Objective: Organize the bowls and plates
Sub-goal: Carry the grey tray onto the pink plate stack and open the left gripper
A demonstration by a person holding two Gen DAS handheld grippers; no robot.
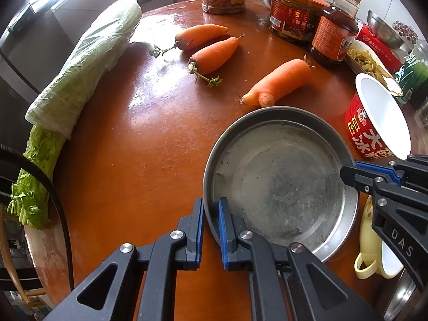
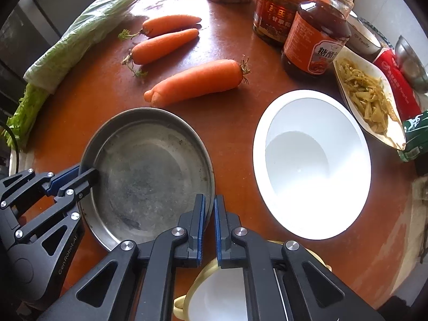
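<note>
Steel plate (image 1: 281, 176) rim pinched by left gripper (image 1: 211, 214); right gripper (image 2: 210, 214) likewise

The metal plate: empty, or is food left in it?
Empty. The metal plate shows only a bare, scuffed bottom; both grippers' fingers pinch its rim.

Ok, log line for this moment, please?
left gripper: shut on metal plate rim | right gripper: shut on opposite rim | plate: on table | white bowl: beside plate, untouched
</note>
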